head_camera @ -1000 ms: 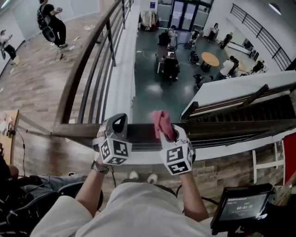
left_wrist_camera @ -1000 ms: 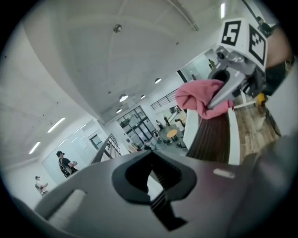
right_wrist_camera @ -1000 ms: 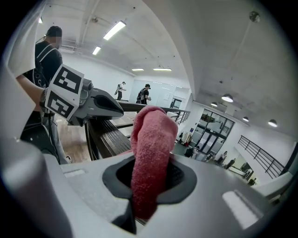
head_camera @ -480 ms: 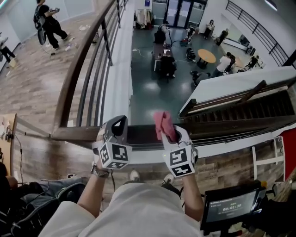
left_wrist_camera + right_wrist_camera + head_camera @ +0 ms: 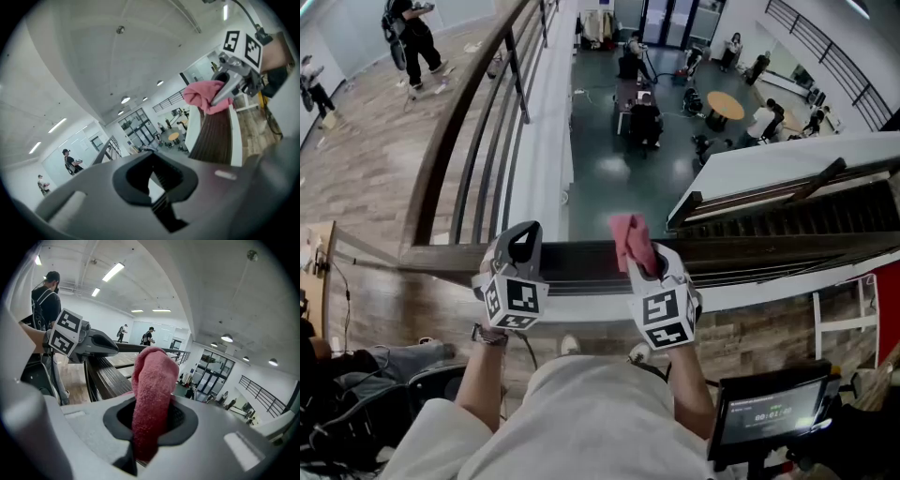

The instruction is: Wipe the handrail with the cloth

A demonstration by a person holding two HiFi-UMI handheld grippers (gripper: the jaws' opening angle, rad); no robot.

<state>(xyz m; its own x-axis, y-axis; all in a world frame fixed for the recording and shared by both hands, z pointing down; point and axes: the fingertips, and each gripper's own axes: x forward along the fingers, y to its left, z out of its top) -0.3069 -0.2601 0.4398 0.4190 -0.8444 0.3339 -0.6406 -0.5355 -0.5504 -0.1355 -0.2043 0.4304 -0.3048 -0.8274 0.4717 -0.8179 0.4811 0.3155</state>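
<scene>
Between the closed jaws of the right tool (image 5: pixel 645 264): the cloth (image 5: pixel 630 242), pink and bunched, pinched by its lower end, free end standing up past the jaw tips. Sits right over the handrail (image 5: pixel 581 262), the dark wooden cap running across in front of the body. Hard to say whether in contact with the wood or just clear of it (rail close alongside in the right gripper view, meeting point not shown). Left tool (image 5: pixel 523 249) near on the same stretch of rail, apart from the right one, jaws drawn together on nothing. Beyond the rail, the lower floor (image 5: pixel 609 141) far beneath, with people (image 5: pixel 645 120) and a round desk (image 5: pixel 724 108).

Judged as the very start of the wipe: cloth gripped and brought to the rail, no stroke readable yet. Next calls for tipping the right tool so the loose end lies flat on the rail's top, pressing lightly, then dragging along its length. Worth keeping the clamp firm, for fear of losing the cloth over the edge.
</scene>
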